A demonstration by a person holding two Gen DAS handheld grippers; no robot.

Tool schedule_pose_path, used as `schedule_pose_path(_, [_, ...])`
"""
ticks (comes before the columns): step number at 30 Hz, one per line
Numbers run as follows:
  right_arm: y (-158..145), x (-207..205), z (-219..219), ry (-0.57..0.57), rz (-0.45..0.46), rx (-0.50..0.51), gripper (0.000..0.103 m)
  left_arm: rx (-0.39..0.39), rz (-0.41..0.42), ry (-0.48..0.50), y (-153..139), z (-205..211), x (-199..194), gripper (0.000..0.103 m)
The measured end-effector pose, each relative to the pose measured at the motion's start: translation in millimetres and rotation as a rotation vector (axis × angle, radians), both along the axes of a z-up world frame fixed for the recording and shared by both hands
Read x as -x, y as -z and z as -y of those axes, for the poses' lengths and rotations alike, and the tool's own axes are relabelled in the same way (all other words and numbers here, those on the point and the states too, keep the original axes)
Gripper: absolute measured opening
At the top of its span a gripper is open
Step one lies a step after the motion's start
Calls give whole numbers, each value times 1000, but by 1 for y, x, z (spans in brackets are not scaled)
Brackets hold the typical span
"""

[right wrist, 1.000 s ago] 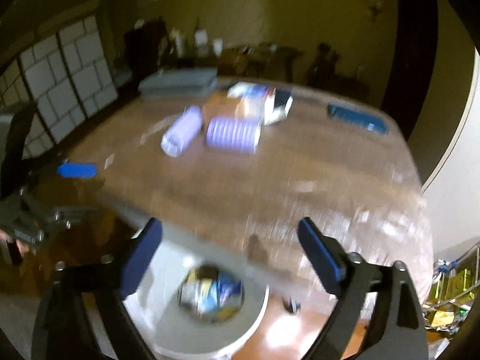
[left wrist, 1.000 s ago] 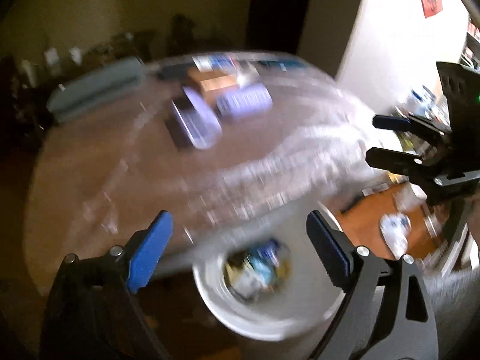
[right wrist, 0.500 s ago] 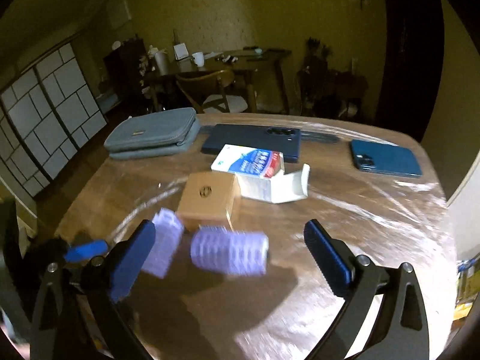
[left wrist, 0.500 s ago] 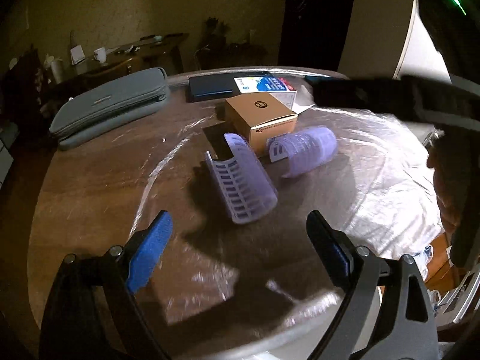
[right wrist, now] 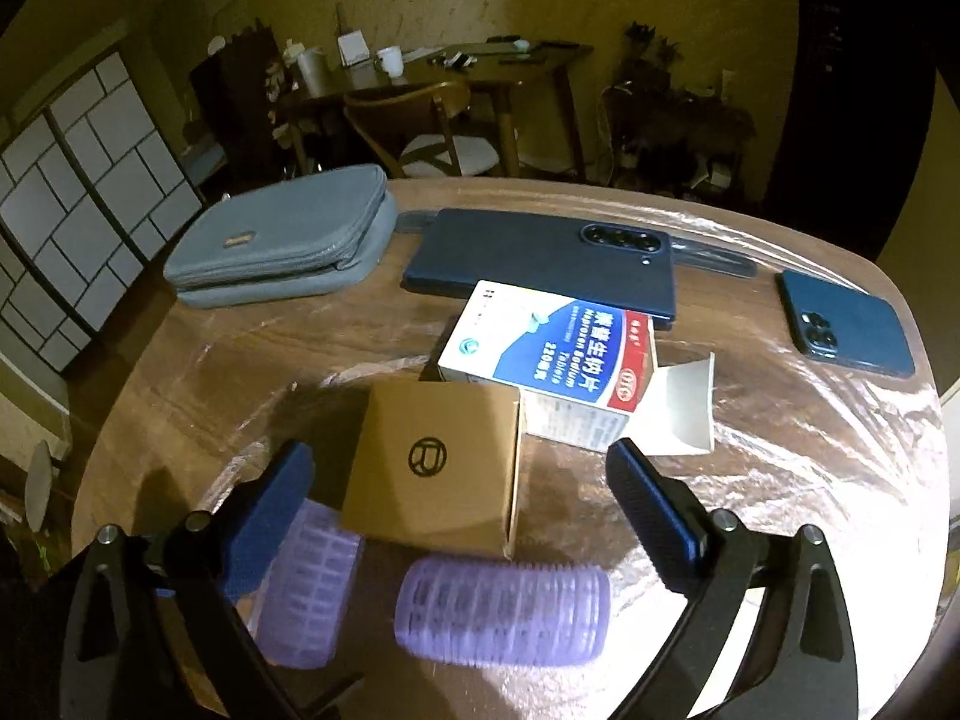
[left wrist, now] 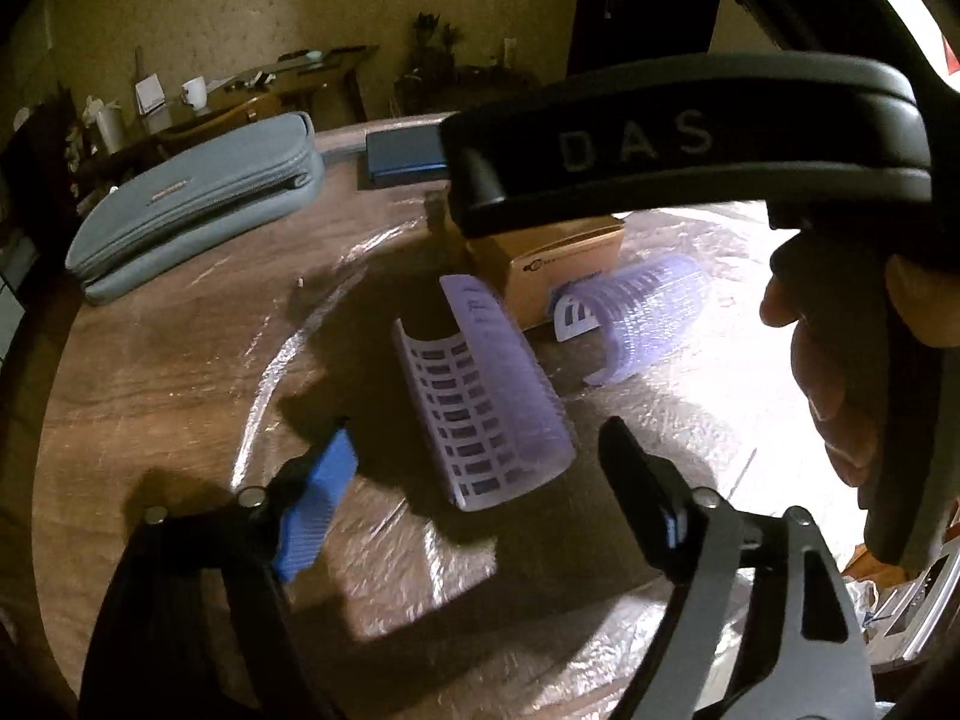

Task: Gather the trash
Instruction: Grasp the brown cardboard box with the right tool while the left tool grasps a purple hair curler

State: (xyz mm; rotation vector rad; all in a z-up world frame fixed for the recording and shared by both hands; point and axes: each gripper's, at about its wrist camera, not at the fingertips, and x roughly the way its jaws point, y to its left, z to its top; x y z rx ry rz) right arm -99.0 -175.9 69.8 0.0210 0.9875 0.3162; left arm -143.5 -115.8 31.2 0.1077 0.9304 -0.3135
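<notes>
Two purple ribbed plastic shells lie on the wooden table. One purple shell (left wrist: 486, 390) lies just ahead of my open, empty left gripper (left wrist: 480, 468); it also shows in the right wrist view (right wrist: 309, 585). The second purple shell (right wrist: 504, 612) (left wrist: 645, 312) lies between the fingers of my open, empty right gripper (right wrist: 462, 498). A small brown cardboard box (right wrist: 435, 468) (left wrist: 564, 267) stands behind both. An opened white-and-blue medicine box (right wrist: 552, 378) lies beyond it. The right gripper's black body (left wrist: 690, 144) crosses the top of the left wrist view.
A grey zip pouch (right wrist: 282, 246) (left wrist: 192, 198) lies at the table's far left. A dark blue phone (right wrist: 540, 264) and a second blue phone (right wrist: 846, 330) lie at the back and right. The table (right wrist: 780, 480) has a shiny plastic cover. Chairs and a desk stand behind.
Both grippers rose from over the white bin below the table edge and moved in over the table. They now sit close to the purple shells and the brown box.
</notes>
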Motion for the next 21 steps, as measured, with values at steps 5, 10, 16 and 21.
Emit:
schedule_pose_path(5, [11,-12,-9,-23,-46,24,71,-6,-14,-2,3,1,-6,59])
schedule_pose_path(10, [15,-12,-9,-40,-48,23,58,-1,-13,-1,2,-1,-10,45])
schedule_pose_path(16, [2,-7,2,-32,-13,-26,58,-4,-2,-1,1,-2,-10,44])
schedule_pose_path(21, [-9,2,12,-30,9,-58,58,-2,0,-3,-1,-3,-8,44])
